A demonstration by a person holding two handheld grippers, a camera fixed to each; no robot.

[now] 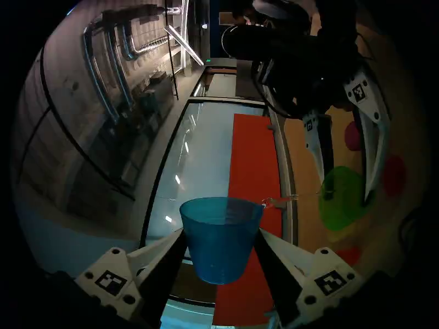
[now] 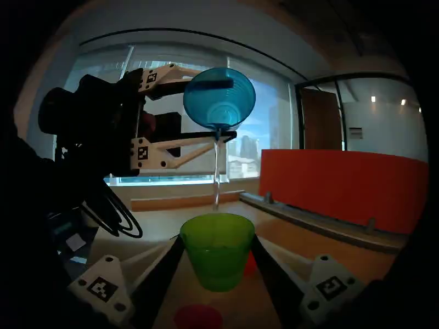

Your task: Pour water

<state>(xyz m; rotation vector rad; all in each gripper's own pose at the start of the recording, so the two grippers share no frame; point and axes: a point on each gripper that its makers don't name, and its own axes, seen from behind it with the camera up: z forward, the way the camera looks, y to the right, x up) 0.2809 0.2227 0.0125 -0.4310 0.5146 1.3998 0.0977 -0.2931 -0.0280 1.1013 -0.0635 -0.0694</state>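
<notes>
Green see-through plastic sits nearest: in the right gripper view the green cup (image 2: 218, 257) stands upright between the fingers of the right gripper (image 2: 217, 244). Both fingers press on its sides, so this gripper is clamped on it. I cannot tell whether the cup's base rests on the wooden table (image 2: 153, 227) or hangs just above it. A red disc (image 2: 197, 317) lies on the table below the cup, cut off by the edge of view.

A thin thread of water (image 2: 216, 175) drops straight down to the green cup's mouth (the level inside is too hard to judge). It leaves the lower lip of the blue cup (image 2: 219, 97), which is tipped so far that its open mouth faces the camera. The left gripper (image 2: 215, 104) grips that cup, one finger above it and one below, both touching. Dark cables (image 2: 112, 216) hang from the gripper's body.

The left gripper view shows the same hold from behind: the blue cup fills the gap between the two fingers. Farther off, up and to the right, the right gripper's white fingers flank the green cup.

Beyond the cups, an orange partition (image 2: 340, 183) runs along the table's far side. Behind that is a wide window (image 2: 263, 126) showing sky and buildings, with a door (image 2: 321, 120) to its right.
</notes>
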